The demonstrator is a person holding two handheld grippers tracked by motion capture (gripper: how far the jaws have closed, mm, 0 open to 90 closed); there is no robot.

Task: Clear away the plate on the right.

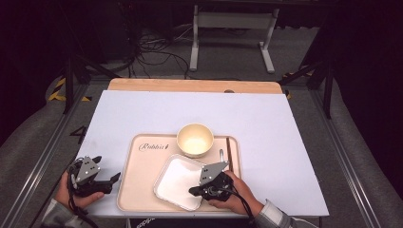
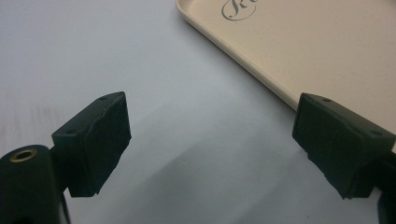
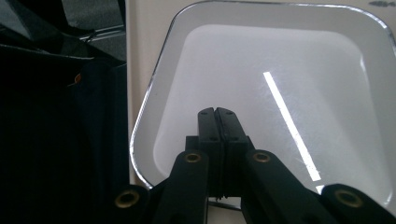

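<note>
A beige tray (image 1: pixel 142 194) lies at the table's near middle. On it stand a cream bowl (image 1: pixel 195 140) at the back and a white square plate (image 1: pixel 176 183) at the front. My right gripper (image 1: pixel 193 191) reaches over the plate's near right part. In the right gripper view its jaws (image 3: pixel 217 115) are pressed flat together above the plate's inside (image 3: pixel 280 70), with nothing between them. My left gripper (image 1: pixel 107 168) sits just left of the tray, open wide. In the left gripper view (image 2: pixel 210 140) its right jaw is at the tray's edge (image 2: pixel 261 70).
A spoon (image 1: pixel 221 155) and a dark stick (image 1: pixel 229 152) lie along the tray's right side. The white table top (image 1: pixel 190 109) stretches behind the tray, with a wooden strip (image 1: pixel 190 85) at its far edge. Cables and a frame stand on the floor beyond.
</note>
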